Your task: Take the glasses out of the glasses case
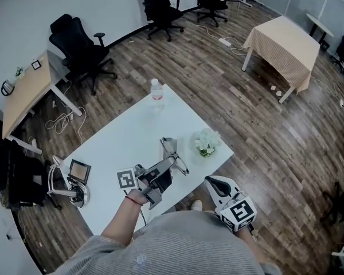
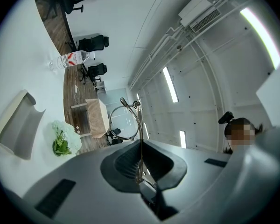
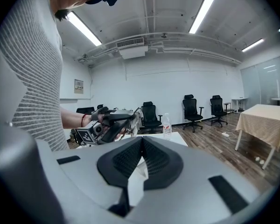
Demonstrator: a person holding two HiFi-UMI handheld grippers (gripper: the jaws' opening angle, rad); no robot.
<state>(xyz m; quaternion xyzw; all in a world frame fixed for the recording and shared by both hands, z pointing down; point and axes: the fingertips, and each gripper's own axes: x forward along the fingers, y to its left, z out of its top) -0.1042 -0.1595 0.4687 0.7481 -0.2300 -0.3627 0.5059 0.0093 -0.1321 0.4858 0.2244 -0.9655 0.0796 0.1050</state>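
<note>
Glasses [image 2: 125, 121] in L tongs [image 2: 141, 146] (case [image 2: 14, 129] open)

on my white worktop [image 1: 126, 142] a clear water bottle [image 1: 156, 89] with a red label stands upright at the far corner. a small bunch of white flowers [image 1: 207, 142] sits near the right corner, close to the edge. by the left corner lies a dark square frame [image 1: 79, 171]. just beside it, along the near-left edge, is a silvery stand with a round base [image 1: 71, 193]. beyond the worktop, on the wooden floor [image 1: 218, 90], i see black office chairs [image 1: 80, 47], a table under a beige cloth [image 1: 284, 47], a wooden desk [image 1: 26, 87] off to the left, and a white power strip [image 1: 225, 40].
</note>
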